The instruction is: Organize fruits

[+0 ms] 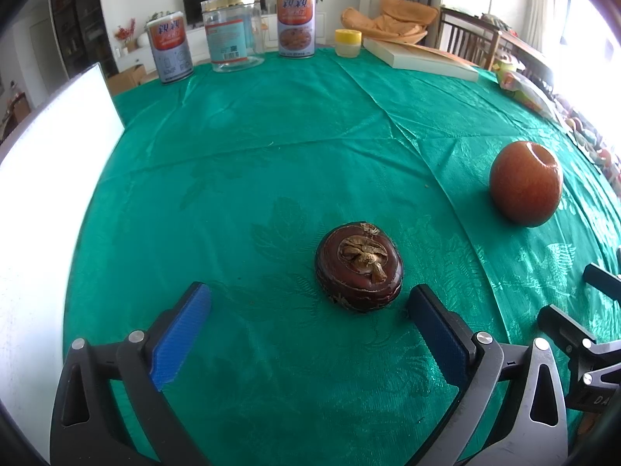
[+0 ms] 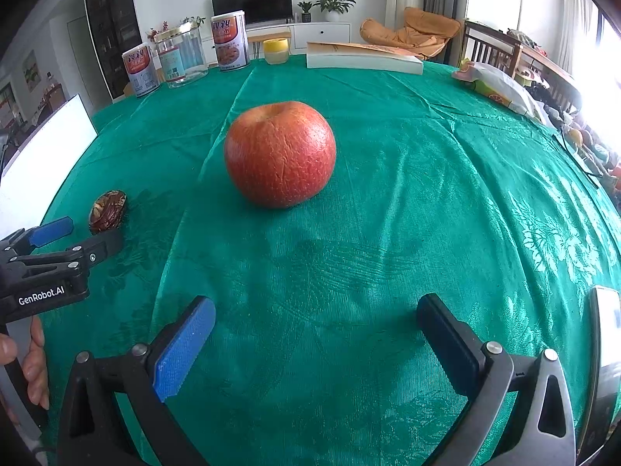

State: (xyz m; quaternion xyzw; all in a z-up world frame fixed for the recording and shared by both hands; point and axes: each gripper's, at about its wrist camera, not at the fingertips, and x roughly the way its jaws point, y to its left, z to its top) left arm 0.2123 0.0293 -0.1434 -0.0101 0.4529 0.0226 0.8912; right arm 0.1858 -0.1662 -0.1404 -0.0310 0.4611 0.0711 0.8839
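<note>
Hidden or cut off: the white board, left of the left gripper, runs out of frame; a dark object with a pale face at the right gripper's far right is cut by the edge and unidentifiable; items along the table's right rim are washed out by window glare.
Left gripper: jaws spread wide, holding nothing.
Right gripper: jaws spread wide, holding nothing.
Mangosteen: on the green tablecloth, just ahead of the left gripper's fingertips, nearer its right finger, not touching.
Apple: ahead of the right gripper, well clear of its fingers; the apple stands right of the mangosteen.
Containers: clear jar far ahead, contents not discernible; two printed tins flank it, closed; a small yellow-lidded jar to their right.
Other: a book at the far edge.
</note>
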